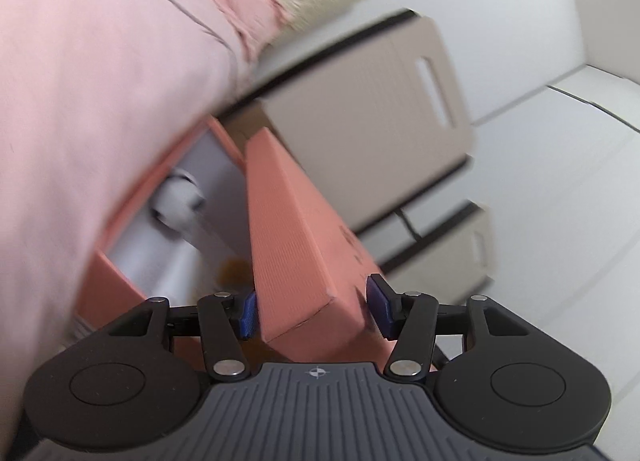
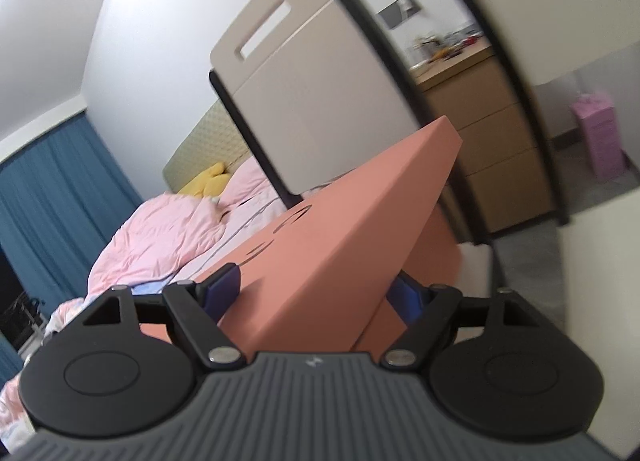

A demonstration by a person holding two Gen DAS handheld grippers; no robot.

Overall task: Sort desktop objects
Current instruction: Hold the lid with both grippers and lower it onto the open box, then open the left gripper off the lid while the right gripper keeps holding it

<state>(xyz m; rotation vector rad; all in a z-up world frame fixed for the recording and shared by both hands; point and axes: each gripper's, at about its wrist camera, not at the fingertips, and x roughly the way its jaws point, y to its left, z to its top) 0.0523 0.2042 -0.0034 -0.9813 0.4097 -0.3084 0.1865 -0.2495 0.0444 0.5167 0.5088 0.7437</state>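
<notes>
A salmon-pink box lid [image 1: 288,229] runs tilted between the fingers of my left gripper [image 1: 314,311], whose blue pads sit against its two faces. The same lid [image 2: 340,229] shows in the right wrist view, where my right gripper [image 2: 316,295] is shut on its near edge, one pad on the printed top and one underneath. Below the lid, the open salmon box [image 1: 116,281] has a white inside. In it lie a white round object [image 1: 176,209] and something small and brown [image 1: 236,269]. Both views are blurred.
Two beige chair backs with handle slots [image 1: 360,121] [image 1: 460,253] stand just beyond the box; one of them [image 2: 304,93] fills the middle of the right wrist view. Pink bedding [image 2: 160,229], a blue curtain [image 2: 60,189] and a wooden drawer unit [image 2: 480,141] lie behind.
</notes>
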